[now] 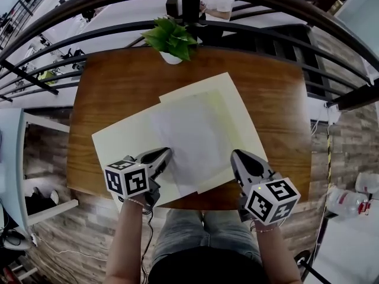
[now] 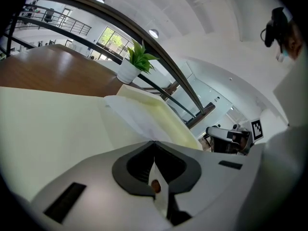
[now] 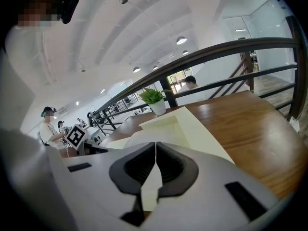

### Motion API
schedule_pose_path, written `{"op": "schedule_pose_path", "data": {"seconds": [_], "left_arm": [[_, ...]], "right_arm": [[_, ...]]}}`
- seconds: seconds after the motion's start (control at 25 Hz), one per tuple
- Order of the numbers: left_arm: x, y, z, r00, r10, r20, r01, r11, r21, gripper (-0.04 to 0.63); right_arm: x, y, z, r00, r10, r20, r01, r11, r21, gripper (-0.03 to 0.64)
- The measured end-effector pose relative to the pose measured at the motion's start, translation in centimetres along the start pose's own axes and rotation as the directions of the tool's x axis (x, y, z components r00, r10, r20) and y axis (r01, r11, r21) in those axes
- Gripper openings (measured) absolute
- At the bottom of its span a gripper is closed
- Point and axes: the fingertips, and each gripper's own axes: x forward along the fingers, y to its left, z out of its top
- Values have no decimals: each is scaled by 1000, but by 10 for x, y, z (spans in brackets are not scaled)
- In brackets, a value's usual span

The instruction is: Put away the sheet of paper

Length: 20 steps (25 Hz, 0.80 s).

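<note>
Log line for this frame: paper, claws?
white sheet lying on cream folder | left claw shut | right claw shut | both at near edge of table

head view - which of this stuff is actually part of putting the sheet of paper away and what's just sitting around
Part of the job:
- sheet of paper, white, lying on the cream folder
- cream folder, open, likely where it goes
- left gripper and right gripper, jaws together, tips on the papers

Just lying about:
- potted plant at the far edge of the table
- railing beyond
</note>
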Motion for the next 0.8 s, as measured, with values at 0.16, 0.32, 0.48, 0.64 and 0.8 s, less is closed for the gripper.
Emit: {"op": "schedule_pose_path", "data": {"seconds": [0.16, 0.32, 0.48, 0.64, 0.8], "left_arm": [[15, -11, 5, 1000, -24, -9, 24, 1000, 6, 18], [27, -19, 6, 999, -45, -22, 45, 999, 9, 18], [36, -23, 7, 998, -54, -32, 54, 998, 12, 18], [43, -24, 6, 997, -60, -49, 61, 998, 14, 18], [51, -25, 6, 996, -72, -62, 72, 997, 8, 20]], "right_arm": [[-2, -7, 4, 1000, -9, 5, 9, 1000, 3, 28], [-5, -14, 5, 1000, -21, 7, 21, 1000, 7, 28], [-7, -19, 5, 1000, -28, 6, 28, 1000, 10, 28], [-8, -24, 4, 999, -37, 2, 37, 999, 16, 28], [-7, -27, 3, 999, -43, -1, 43, 999, 19, 28]]}}
